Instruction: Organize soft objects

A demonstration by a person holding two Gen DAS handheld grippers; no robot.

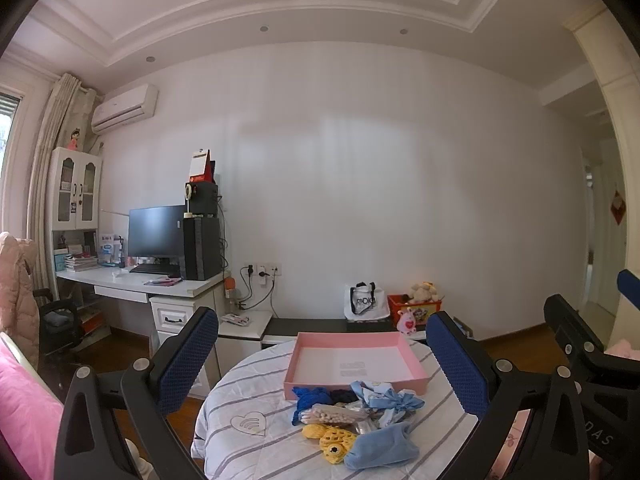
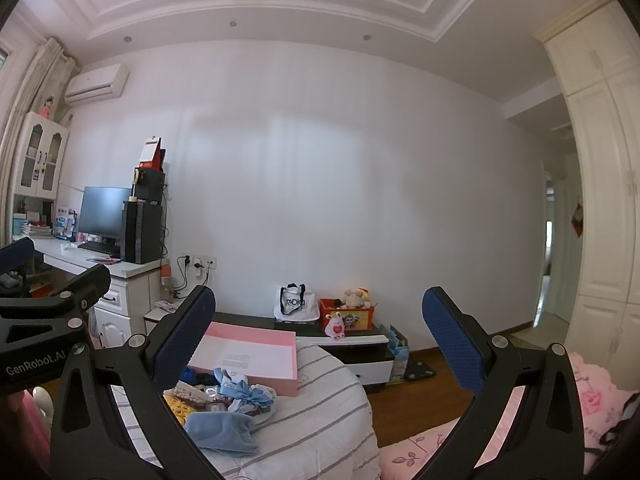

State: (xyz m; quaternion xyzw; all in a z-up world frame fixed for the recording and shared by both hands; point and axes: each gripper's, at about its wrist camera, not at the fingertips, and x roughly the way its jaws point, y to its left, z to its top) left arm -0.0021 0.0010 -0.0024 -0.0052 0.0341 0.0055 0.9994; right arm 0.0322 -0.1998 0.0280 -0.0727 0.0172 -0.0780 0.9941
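Pink tray [image 1: 412, 362] sits on a striped round table [image 1: 248, 396], holding only a printed slip too small to read. Soft items are heaped just in front of it: blue cloth [image 1: 382, 446], yellow crochet [image 1: 332, 440], pale-blue bow [image 1: 396, 400]. Left gripper [image 1: 322, 354] and right gripper [image 2: 320, 340], marked "GenRobot.AI", hover spread wide, holding nothing.

Soft daylight, strong fisheye bend
Light enters from the window [image 1: 9, 120] at left; corners vignette black, details slightly soft.

A plain pink shallow cardboard tray [image 1: 356, 360] sits lower centre; the round table's white quilted cloth [image 1: 248, 392] is grey-striped.
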